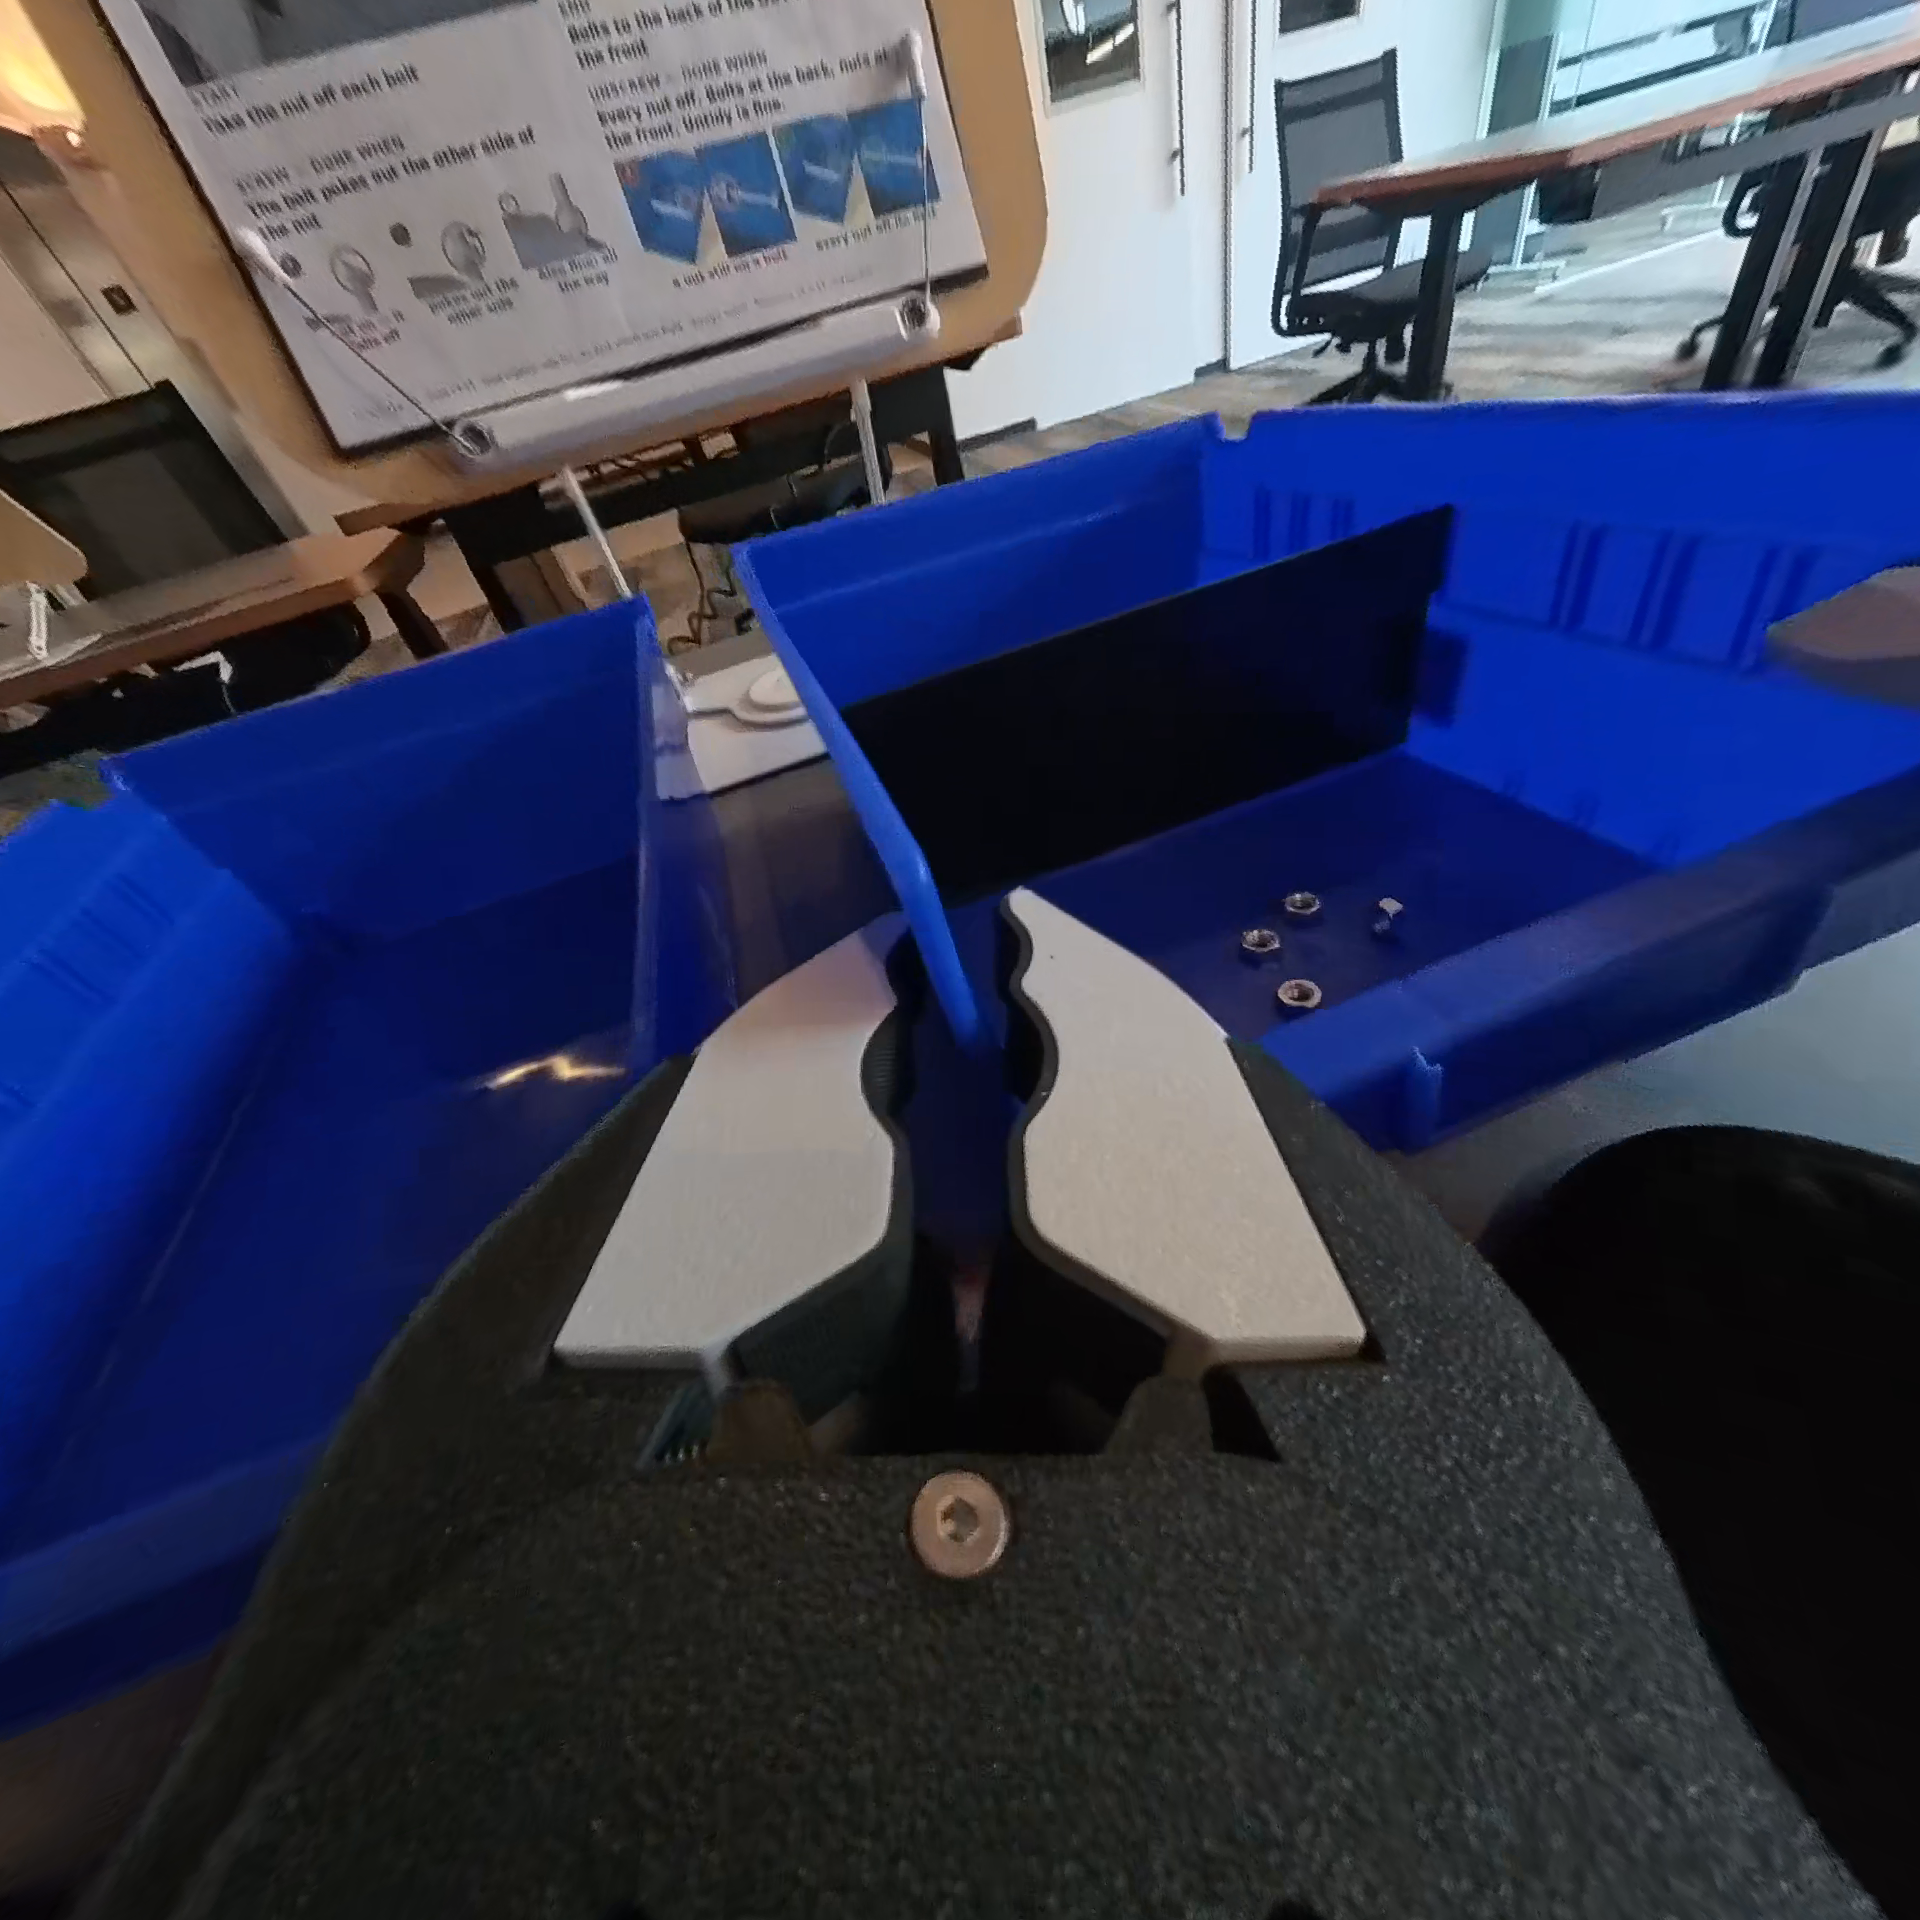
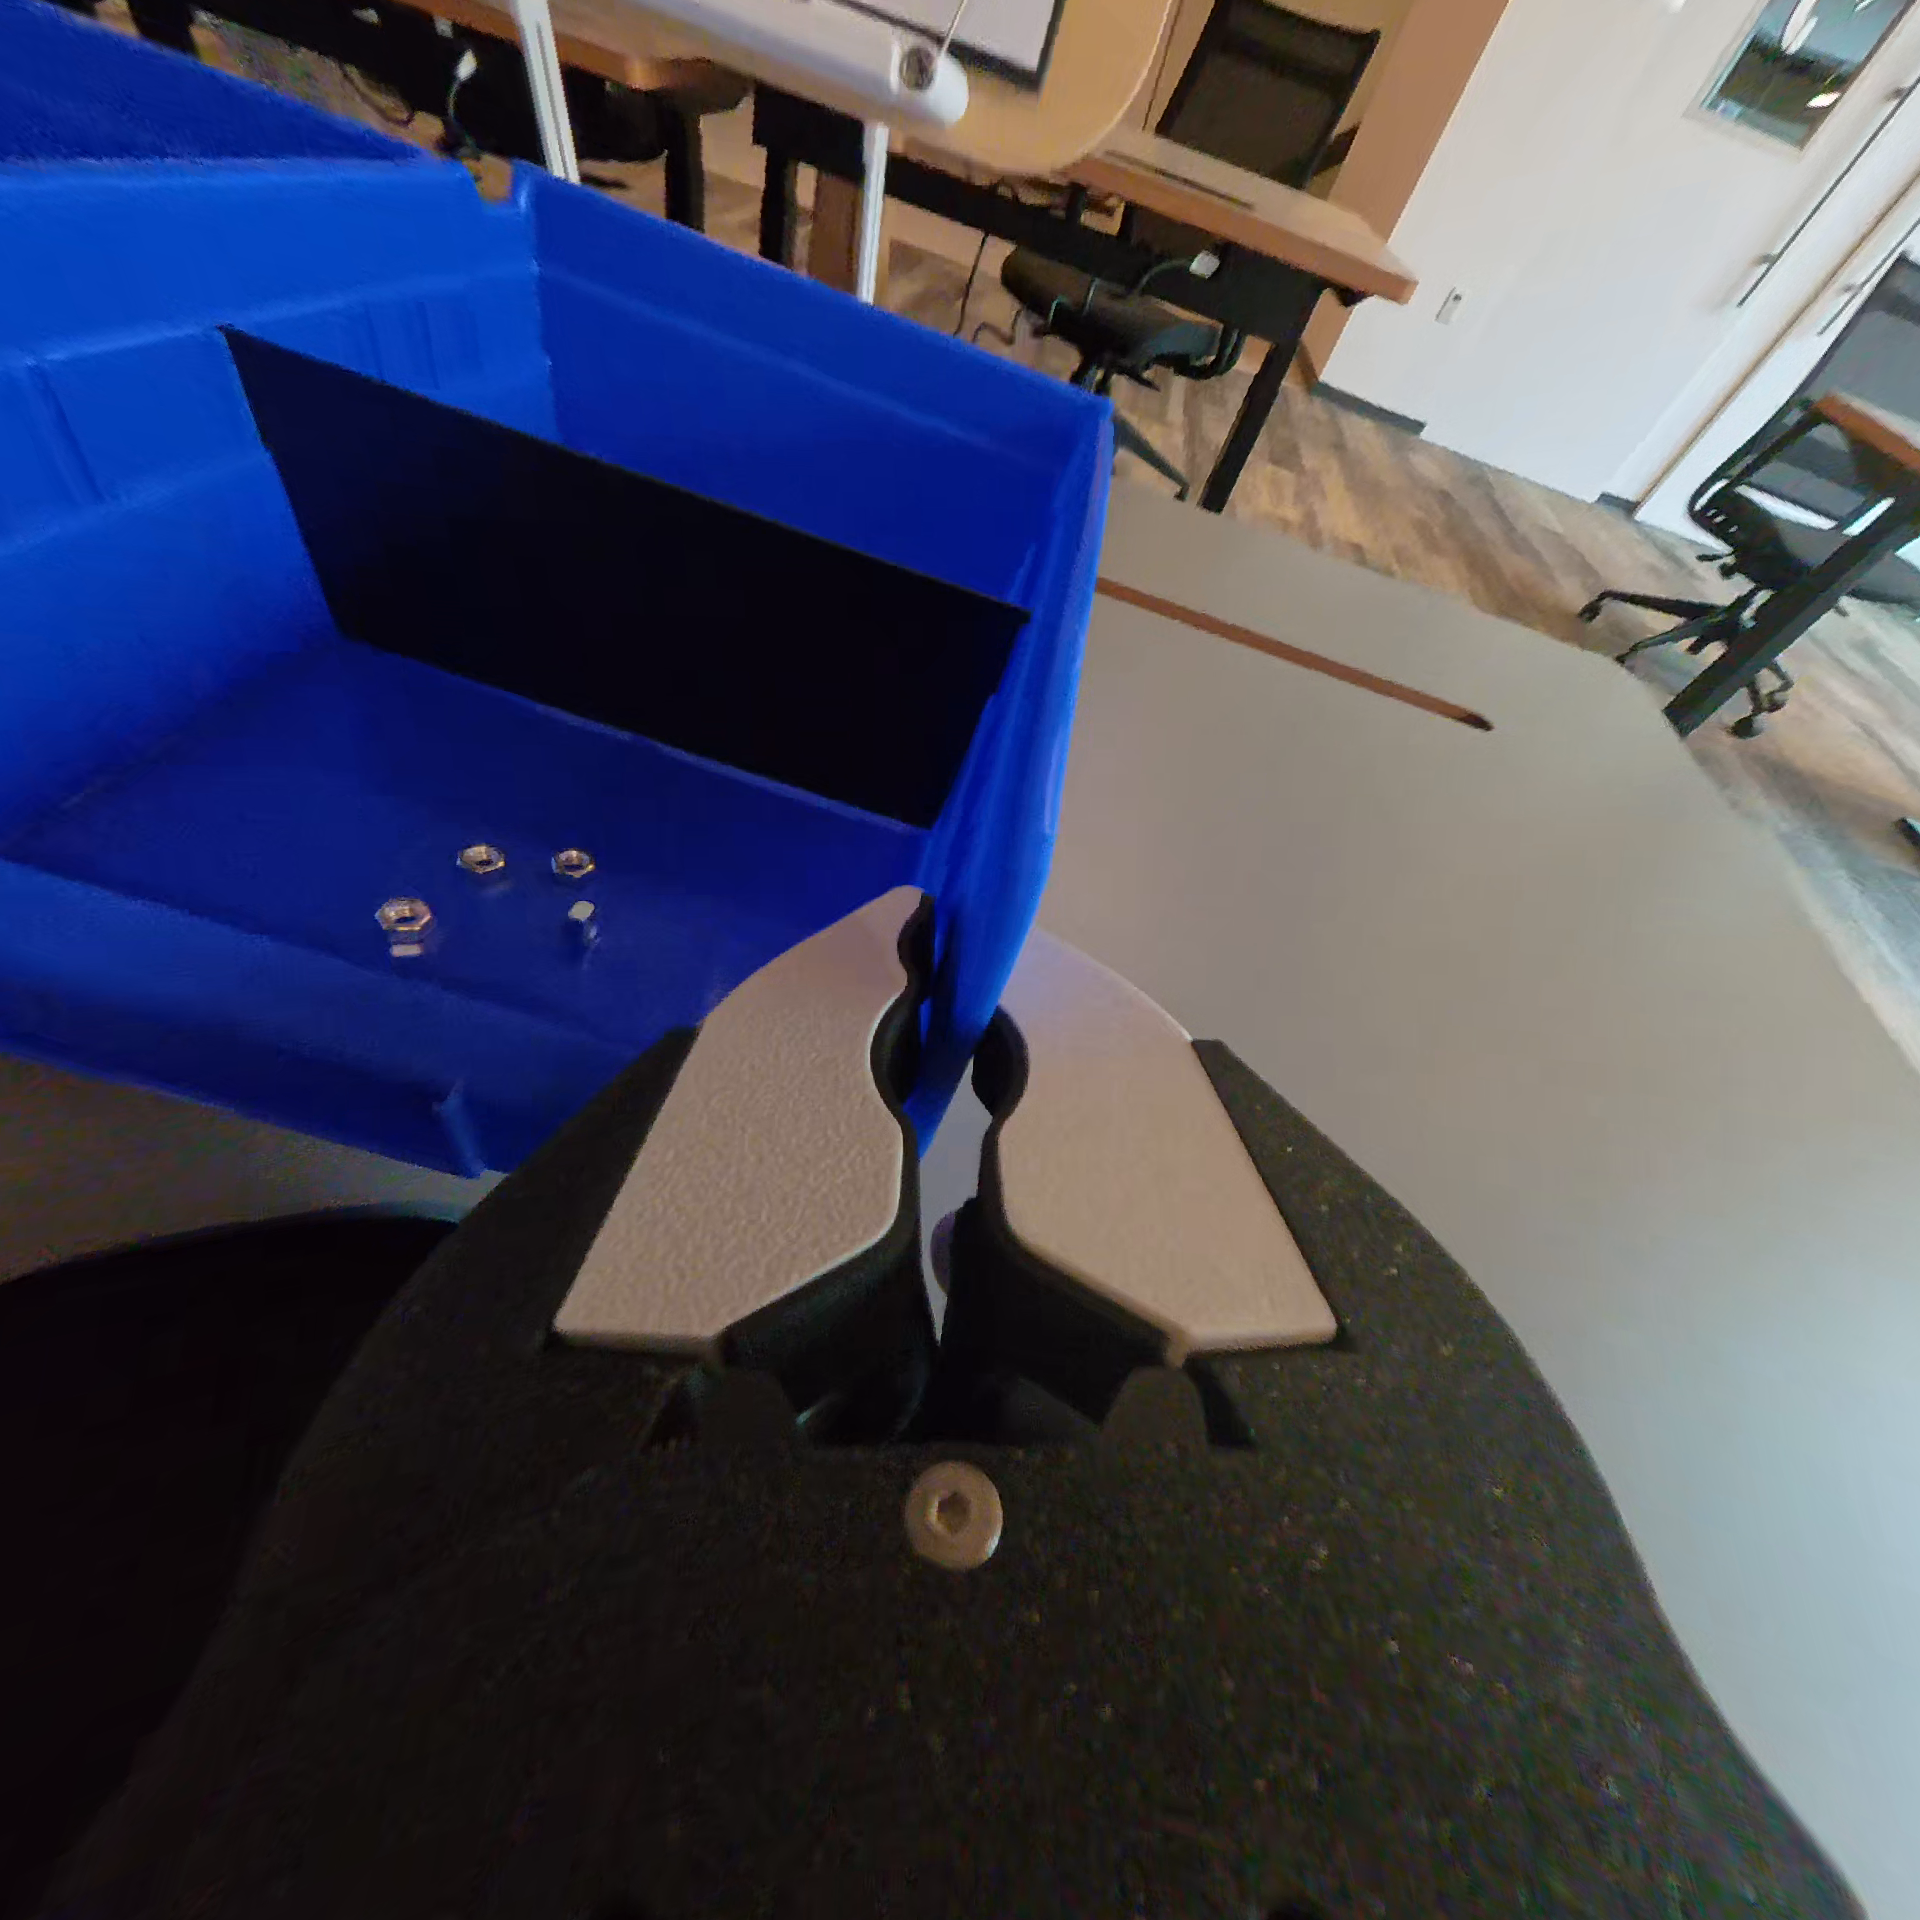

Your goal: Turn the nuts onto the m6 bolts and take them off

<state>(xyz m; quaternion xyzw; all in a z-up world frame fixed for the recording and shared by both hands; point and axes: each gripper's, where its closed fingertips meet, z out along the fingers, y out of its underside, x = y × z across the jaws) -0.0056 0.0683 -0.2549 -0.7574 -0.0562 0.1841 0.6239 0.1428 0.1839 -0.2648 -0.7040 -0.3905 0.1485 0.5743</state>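
Office room, grey table [image 2: 1455, 935], desks and chairs behind; instruction sheet [image 1: 582, 208] on a stand past the bins. Blue bin [image 2: 727, 364] with black divider [image 2: 644, 582] sits on the table; second blue bin [image 1: 312, 883] to its left. Four nuts [image 1: 1299, 951] lie loose on the front compartment floor. Left gripper [image 1: 961, 997] jaws narrow, clamped on the bin's left side wall. Right gripper [image 2: 951, 997] jaws nearly closed, pads pressing the right side wall. Bolts not seen.
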